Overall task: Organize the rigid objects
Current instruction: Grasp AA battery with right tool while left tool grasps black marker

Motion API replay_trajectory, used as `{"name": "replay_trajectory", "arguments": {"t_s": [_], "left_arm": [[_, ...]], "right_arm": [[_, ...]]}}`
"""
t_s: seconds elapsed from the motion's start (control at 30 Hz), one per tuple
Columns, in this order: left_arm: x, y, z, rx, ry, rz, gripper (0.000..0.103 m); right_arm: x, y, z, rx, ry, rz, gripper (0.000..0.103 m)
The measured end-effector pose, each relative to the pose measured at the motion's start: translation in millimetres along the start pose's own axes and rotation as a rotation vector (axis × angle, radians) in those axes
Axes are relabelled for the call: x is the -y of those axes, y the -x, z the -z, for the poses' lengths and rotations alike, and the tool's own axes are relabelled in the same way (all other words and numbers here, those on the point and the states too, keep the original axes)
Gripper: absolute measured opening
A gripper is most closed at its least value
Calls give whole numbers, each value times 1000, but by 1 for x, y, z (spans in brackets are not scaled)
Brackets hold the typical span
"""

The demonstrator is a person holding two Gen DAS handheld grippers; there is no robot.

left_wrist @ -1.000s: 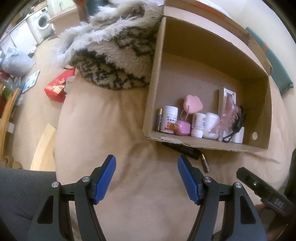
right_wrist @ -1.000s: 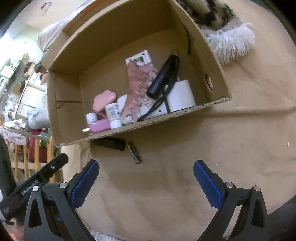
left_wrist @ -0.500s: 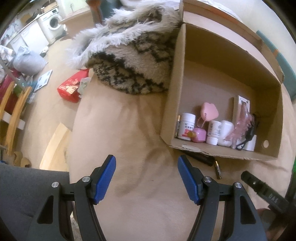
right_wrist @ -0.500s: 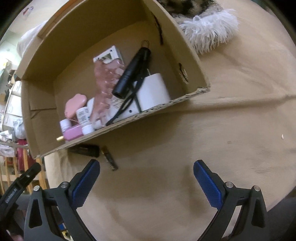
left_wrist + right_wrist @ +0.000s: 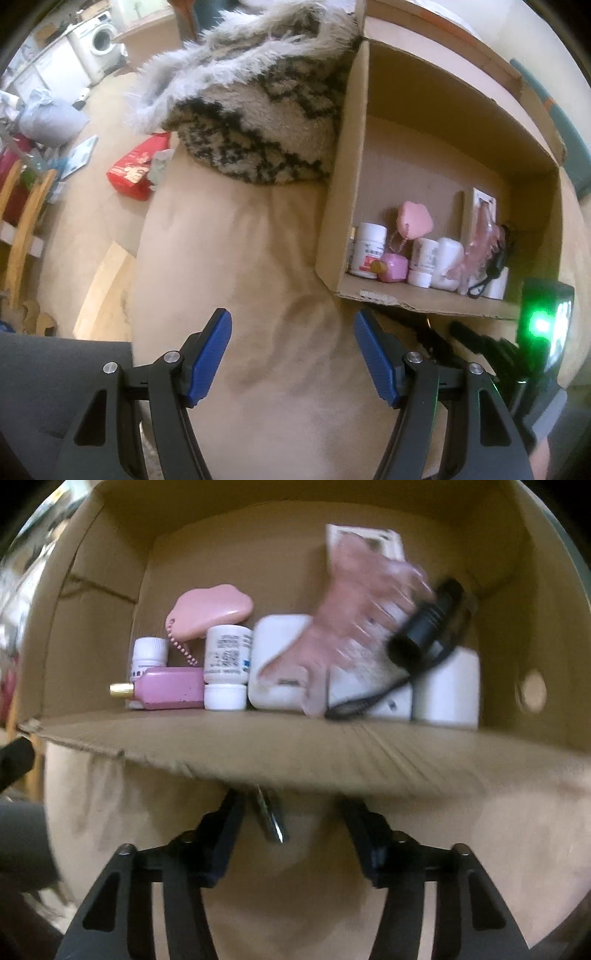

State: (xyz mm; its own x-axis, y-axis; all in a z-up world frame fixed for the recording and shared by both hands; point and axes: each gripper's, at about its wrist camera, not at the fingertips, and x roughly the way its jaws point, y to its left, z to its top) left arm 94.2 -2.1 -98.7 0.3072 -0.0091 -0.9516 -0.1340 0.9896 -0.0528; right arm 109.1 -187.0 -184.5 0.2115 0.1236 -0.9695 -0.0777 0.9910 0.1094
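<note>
Closing your right tool [image 5: 290, 812] around the battery [image 5: 271, 821] beside the box's [image 5: 295, 746] front edge, you keep your left tool [image 5: 291, 354] released.

Our right claw [image 5: 290, 814] is closing around a battery [image 5: 271, 821] lying beside the box [image 5: 295, 746], pads not yet touching it.

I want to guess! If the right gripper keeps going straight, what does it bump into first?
Probably the small battery lying on the beige blanket between the closing jaws of the right gripper, just outside the cardboard box.
</note>
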Motion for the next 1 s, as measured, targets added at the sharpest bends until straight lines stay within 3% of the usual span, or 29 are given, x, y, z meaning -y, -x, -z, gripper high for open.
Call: {"name": "replay_trajectory", "arguments": {"t_s": [0.03,0.1,0.13,0.23,0.3,0.53,0.67,0.83,0.93,1.0], "left_arm": [[1,-3,1,-9,-7,17,68],[4,-12,4,-46,-22,29,80],[6,-16,6,-60,-36,31,81],[21,-30,17,-95,-126,26,88],[33,-37,23,-105,-187,37,103],[78,-52,24,-113,-337,71,103],[101,-68,21,-100,-394,31,103],[117,-87,16,-107,-405,33,103],[128,-96,4,-95,-414,-5,102],[125,-101,-1,-100,-385,-6,93]], "right_arm": [[-1,0,0,8,16,9,42],[2,2,2,14,32,14,13],[4,2,3,9,23,3,11],[22,7,9,0,-44,-60,11],[38,12,15,-5,-102,-84,11],[73,18,33,-19,-202,-75,11],[80,16,32,-20,-208,-78,11],[79,11,29,-25,-221,-82,11],[83,6,22,-29,-212,-73,11],[80,4,22,-29,-210,-71,11]]}}
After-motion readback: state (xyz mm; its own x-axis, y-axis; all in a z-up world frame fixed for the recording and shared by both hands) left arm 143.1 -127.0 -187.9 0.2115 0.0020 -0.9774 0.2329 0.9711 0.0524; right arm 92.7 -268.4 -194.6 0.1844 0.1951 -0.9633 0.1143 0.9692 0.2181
